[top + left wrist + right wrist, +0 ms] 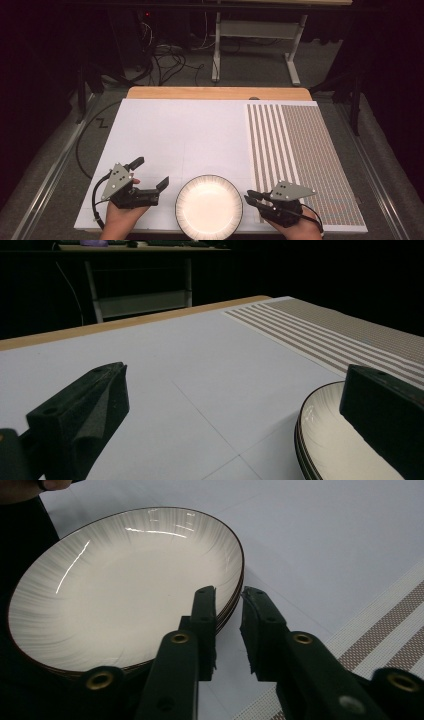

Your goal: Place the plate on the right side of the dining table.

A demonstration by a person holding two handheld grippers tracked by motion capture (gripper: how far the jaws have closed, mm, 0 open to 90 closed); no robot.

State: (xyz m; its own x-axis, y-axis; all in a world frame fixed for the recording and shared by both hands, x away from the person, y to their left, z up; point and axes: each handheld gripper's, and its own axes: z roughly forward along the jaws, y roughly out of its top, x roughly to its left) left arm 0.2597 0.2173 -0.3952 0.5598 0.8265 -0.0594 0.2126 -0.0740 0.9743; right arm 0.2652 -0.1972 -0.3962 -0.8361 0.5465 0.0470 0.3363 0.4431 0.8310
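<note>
The plate (209, 207) is round, so no long way and no pointing way can be told. It is laid flat, hollow side up, at the near edge of the white sheet (185, 135), between the two tongs. In the right gripper view more rims are seen under it, like a small stack.

The left tongs (152, 172) are held wide open, with nothing between the jaws. One jaw is seen just beside the plate's rim.

The right tongs (248, 196) are nearly shut, with nothing gripped. The tips are just beside the rim; touching cannot be told.

A striped mat (300, 155) is laid beside and past the right tongs.
</note>
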